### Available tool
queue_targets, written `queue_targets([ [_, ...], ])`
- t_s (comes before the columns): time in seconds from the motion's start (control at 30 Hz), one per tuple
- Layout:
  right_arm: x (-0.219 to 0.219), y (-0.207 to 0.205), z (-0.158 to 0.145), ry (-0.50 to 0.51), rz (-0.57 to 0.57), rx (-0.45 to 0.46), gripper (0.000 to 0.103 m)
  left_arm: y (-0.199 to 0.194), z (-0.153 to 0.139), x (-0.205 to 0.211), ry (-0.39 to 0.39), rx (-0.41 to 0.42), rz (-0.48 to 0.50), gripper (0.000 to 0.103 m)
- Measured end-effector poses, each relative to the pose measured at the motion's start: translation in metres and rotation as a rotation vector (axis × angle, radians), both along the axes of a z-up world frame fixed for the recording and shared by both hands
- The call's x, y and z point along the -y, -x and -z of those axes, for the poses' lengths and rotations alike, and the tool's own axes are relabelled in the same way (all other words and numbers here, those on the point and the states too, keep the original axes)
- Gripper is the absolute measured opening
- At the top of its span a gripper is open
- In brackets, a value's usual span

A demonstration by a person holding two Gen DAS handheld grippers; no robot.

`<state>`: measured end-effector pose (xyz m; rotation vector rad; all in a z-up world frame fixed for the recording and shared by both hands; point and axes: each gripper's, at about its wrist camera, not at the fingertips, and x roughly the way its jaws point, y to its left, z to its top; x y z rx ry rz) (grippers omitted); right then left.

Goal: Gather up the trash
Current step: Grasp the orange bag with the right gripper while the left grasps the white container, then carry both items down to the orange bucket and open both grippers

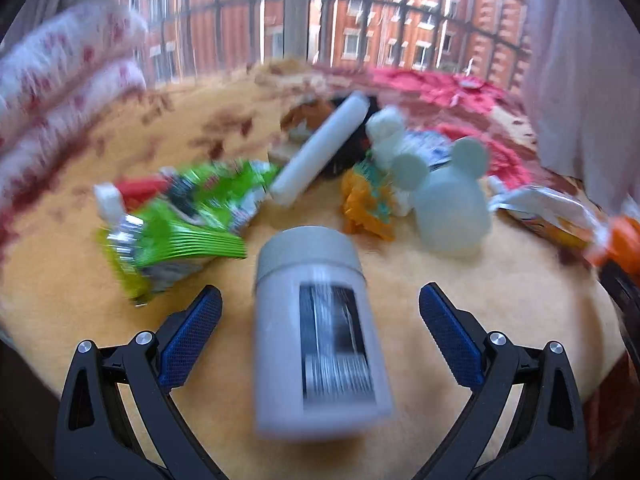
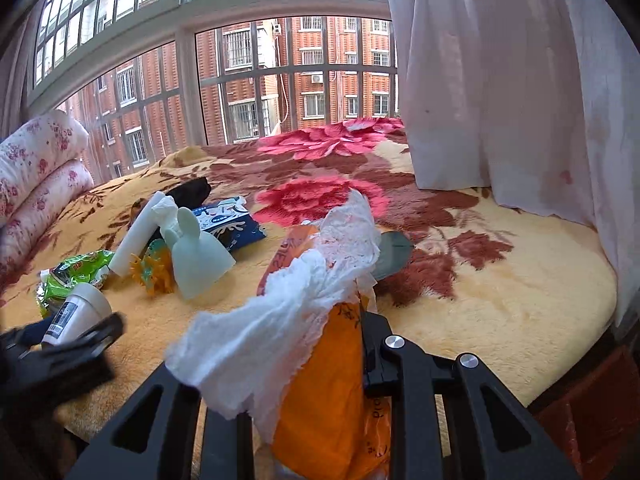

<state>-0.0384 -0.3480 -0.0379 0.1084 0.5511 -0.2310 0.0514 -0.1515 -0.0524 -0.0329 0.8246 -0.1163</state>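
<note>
Trash lies on a bed under a yellow floral blanket (image 2: 500,300). My left gripper (image 1: 319,292) is open, its blue pads on either side of a white jar with a grey lid (image 1: 316,320) and apart from it. That jar (image 2: 78,312) and the blurred left gripper (image 2: 72,352) also show in the right wrist view. My right gripper (image 2: 320,320) is shut on an orange wrapper (image 2: 332,392) together with a crumpled white tissue (image 2: 288,300), which hide its fingertips. Beyond the jar lie a green snack wrapper (image 1: 180,220), a white tube (image 1: 320,148) and a crumpled orange wrapper (image 1: 366,204).
A pale mint bottle with round ears (image 1: 452,204) stands by the pile, a blue packet (image 2: 228,220) behind it. A grey flat object (image 2: 394,252) lies mid-bed. Rolled floral quilts (image 2: 36,168) sit at the left, a sheer curtain (image 2: 500,80) hangs at the right, and a barred window (image 2: 248,92) lies behind.
</note>
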Motion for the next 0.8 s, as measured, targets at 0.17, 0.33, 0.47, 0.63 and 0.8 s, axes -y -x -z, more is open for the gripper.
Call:
queue_targets([
  [0.17, 0.000, 0.002, 0.005, -0.009, -0.010, 0.002, 0.025, -0.011, 0.009, -0.011, -0.047, 0.034, -0.018, 0.047],
  [0.33, -0.006, -0.001, 0.011, -0.025, -0.023, -0.012, 0.025, 0.004, 0.004, -0.017, -0.058, 0.086, -0.001, 0.047],
  [0.47, -0.017, 0.001, 0.003, -0.013, -0.043, -0.006, 0.025, 0.029, -0.018, -0.021, -0.041, 0.146, 0.052, 0.047],
  [0.63, -0.039, 0.012, -0.029, 0.020, -0.074, 0.044, 0.025, 0.068, -0.060, -0.035, -0.032, 0.230, 0.087, 0.047],
  [0.8, -0.068, 0.034, -0.061, 0.066, -0.122, 0.102, 0.025, 0.104, -0.090, -0.054, -0.042, 0.295, 0.120, 0.047],
])
